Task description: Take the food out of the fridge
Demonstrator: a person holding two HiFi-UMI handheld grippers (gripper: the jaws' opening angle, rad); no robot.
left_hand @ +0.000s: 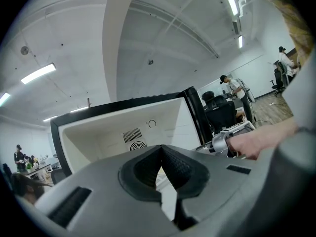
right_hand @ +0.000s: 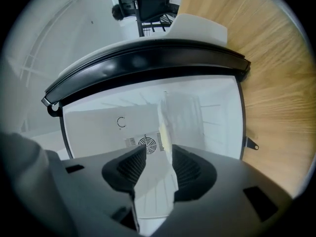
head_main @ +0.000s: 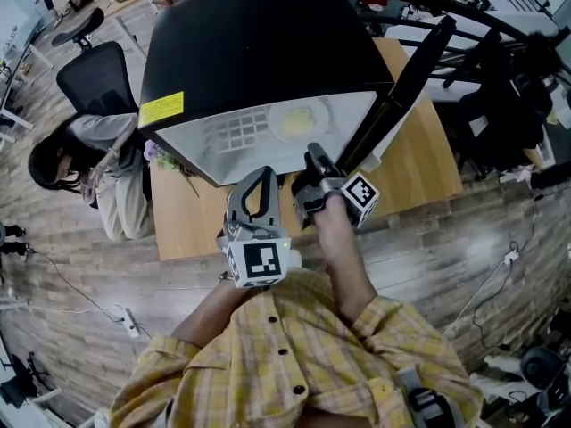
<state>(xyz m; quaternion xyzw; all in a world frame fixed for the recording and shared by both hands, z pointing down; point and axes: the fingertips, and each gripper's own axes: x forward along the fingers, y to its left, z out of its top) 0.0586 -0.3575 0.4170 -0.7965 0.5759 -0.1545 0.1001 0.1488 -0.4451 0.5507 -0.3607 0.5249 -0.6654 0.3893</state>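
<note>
A black mini fridge point(head_main: 259, 43) stands on a wooden table point(head_main: 419, 159), its door point(head_main: 401, 83) swung open to the right. Inside its white compartment a pale yellow food item point(head_main: 297, 121) lies on a clear shelf. My right gripper point(head_main: 314, 163) is at the fridge mouth, open and empty; its view is rolled, so the shelf and the yellow food point(right_hand: 166, 135) show edge-on ahead of its jaws point(right_hand: 159, 164), in front of the back-wall fan point(right_hand: 147, 143). My left gripper point(head_main: 259, 194) hangs just left of it, outside the fridge, with its pads point(left_hand: 161, 152) together and nothing held.
A person point(head_main: 107, 172) sits at the table's left end by a black office chair point(head_main: 94, 78). A sprig of flowers point(head_main: 169, 161) lies on the table beside the fridge. Dark equipment point(head_main: 508, 87) crowds the right; cables and a power strip point(head_main: 129, 321) lie on the floor.
</note>
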